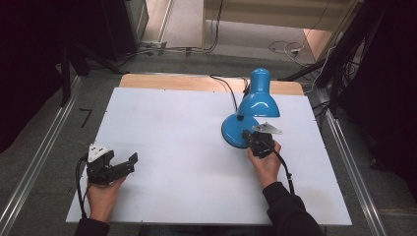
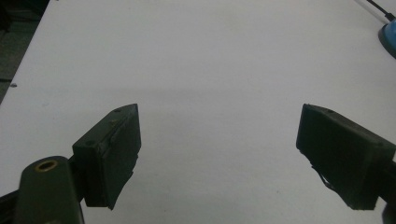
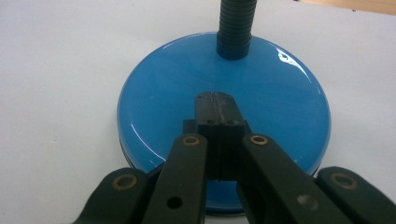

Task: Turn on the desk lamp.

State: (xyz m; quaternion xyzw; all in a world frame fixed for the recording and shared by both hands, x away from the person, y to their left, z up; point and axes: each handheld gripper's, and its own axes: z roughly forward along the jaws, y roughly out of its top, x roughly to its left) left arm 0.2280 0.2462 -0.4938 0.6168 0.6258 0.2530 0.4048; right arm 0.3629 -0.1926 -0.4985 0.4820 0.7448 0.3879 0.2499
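A blue desk lamp stands right of the middle of the white table (image 1: 172, 128). Its round base (image 1: 230, 132) carries a dark ribbed neck (image 3: 236, 28), and its shade (image 1: 259, 101) leans toward the far side. My right gripper (image 1: 245, 133) is shut with nothing between its jaws. Its joined tips (image 3: 215, 97) lie over the top of the base (image 3: 154, 107); whether they touch it I cannot tell. My left gripper (image 1: 120, 162) rests at the table's near left, open (image 2: 220, 112) and holding nothing, far from the lamp. A sliver of the base (image 2: 390, 37) sits at that view's right edge.
The lamp's black cord (image 1: 226, 86) runs off the far edge over a wooden strip (image 1: 167, 81). Metal rails (image 1: 37, 162) flank the table on both sides. Cables lie on the floor (image 1: 285, 47) beyond the table.
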